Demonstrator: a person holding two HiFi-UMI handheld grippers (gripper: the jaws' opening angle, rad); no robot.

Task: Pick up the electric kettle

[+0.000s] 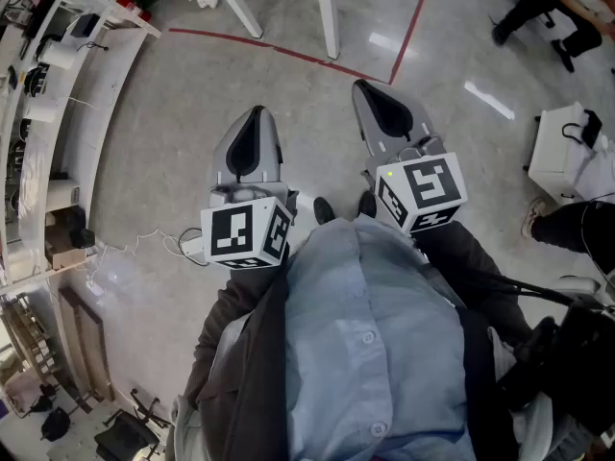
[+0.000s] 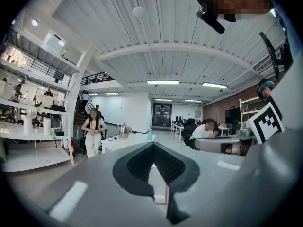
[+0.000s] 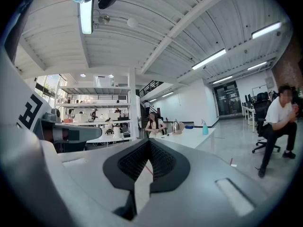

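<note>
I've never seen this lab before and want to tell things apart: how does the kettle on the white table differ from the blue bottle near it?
The kettle is shiny metal, the blue bottle pale blue. The kettle is wide-bodied, the bottle slim. The kettle stands closer to the seated person than the bottle does. Both stand upright on the white table.

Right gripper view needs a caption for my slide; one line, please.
Shut, empty right gripper faces the kettle on a far white table, near a spray bottle.
</note>
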